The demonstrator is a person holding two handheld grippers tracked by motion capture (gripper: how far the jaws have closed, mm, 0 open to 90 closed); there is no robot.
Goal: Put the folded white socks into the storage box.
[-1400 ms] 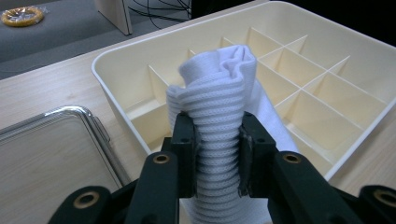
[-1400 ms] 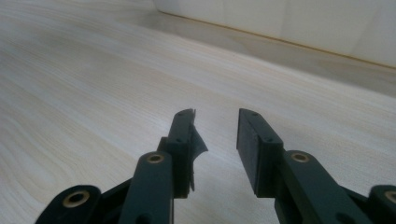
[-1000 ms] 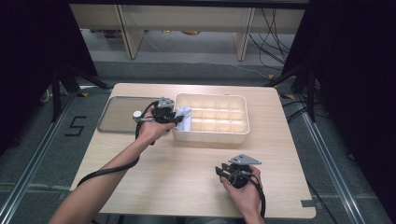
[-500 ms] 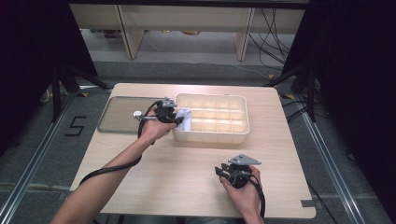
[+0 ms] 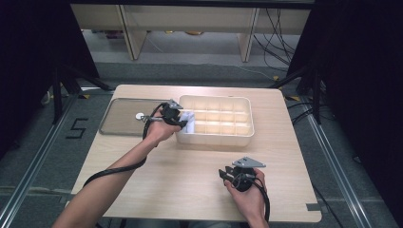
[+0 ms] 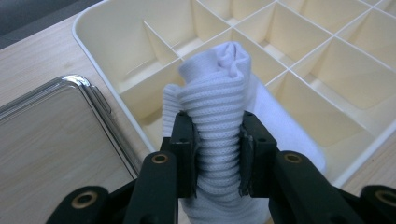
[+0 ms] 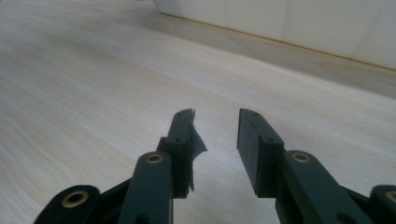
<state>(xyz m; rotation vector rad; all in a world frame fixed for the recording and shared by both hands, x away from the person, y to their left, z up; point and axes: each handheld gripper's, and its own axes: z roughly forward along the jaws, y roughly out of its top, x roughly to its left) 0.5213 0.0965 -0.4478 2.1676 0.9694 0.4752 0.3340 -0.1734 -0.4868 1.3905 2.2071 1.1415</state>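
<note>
A rolled white ribbed sock (image 6: 219, 116) is pinched between the jaws of my left gripper (image 6: 218, 154), which is shut on it. It hangs over the near left corner of a cream compartment box (image 6: 116, 28). From above, the left gripper (image 5: 177, 118) sits at that box's left end (image 5: 214, 137) with the white sock (image 5: 188, 120) poking into it. My right gripper (image 7: 215, 140) rests low over bare wood, jaws apart with nothing between them; in the high view the right gripper (image 5: 230, 176) is near the table's front right.
A flat metal tray (image 5: 123, 118) with a small white disc (image 5: 139, 116) lies left of the box. The wooden table (image 5: 190, 185) has bare wood between the two hands. Dark curtains and shelving surround the table.
The left hand has shifted slightly with the sock at the box's left end. The right hand has not moved.
</note>
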